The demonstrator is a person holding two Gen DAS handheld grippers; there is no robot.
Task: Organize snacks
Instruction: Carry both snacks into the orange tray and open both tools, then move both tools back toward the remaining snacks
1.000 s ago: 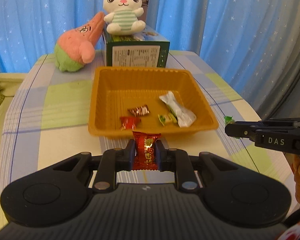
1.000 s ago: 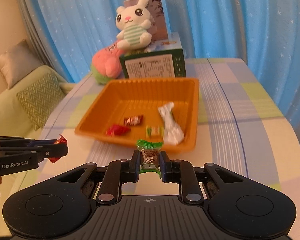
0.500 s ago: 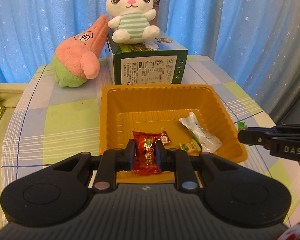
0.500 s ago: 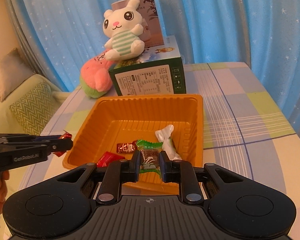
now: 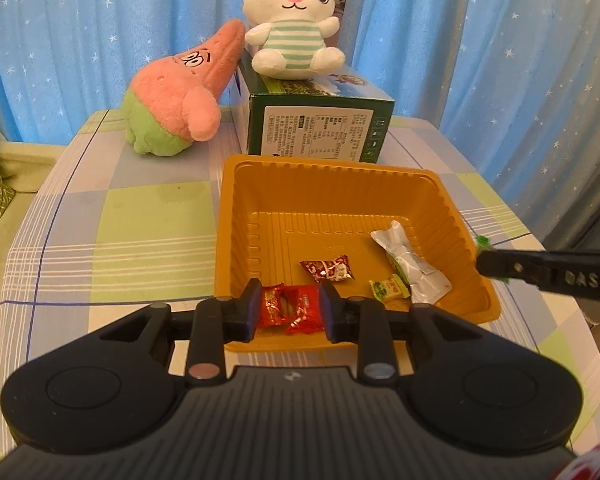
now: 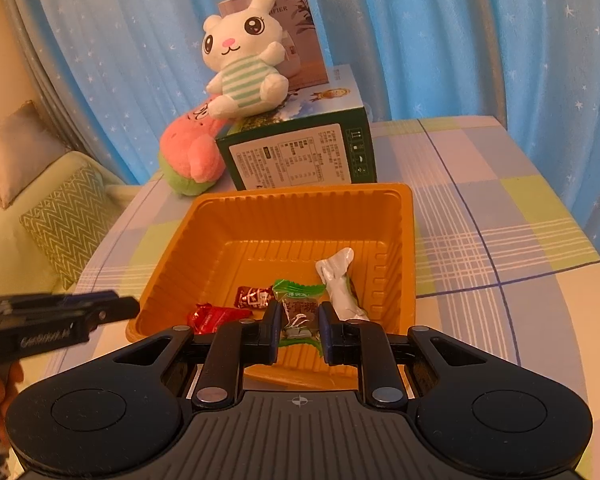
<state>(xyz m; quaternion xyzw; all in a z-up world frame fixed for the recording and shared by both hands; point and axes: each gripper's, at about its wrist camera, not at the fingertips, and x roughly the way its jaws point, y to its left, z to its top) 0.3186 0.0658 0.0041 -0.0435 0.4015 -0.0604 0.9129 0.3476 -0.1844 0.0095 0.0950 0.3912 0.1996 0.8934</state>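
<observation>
Snacks lie in the orange tray point(image 5: 452, 216). Left tool point(image 5: 288, 312) is opening, red candy point(image 5: 290, 308) between its jaws. Right tool point(image 6: 299, 330) pinches a green candy point(image 6: 298, 312).

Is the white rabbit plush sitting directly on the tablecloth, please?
No, the white rabbit plush sits on top of the green box, above the tablecloth.

An orange ribbed tray point(image 5: 340, 200) holds a white wrapper point(image 5: 410, 262) at three o'clock, a small green candy point(image 5: 390, 288) and a dark-red candy point(image 5: 328, 270) centrally. Red-wrapped candies point(image 5: 288, 308) lie at six o'clock. A green-wrapped candy point(image 6: 298, 312) hangs upright above the near rim.
</observation>
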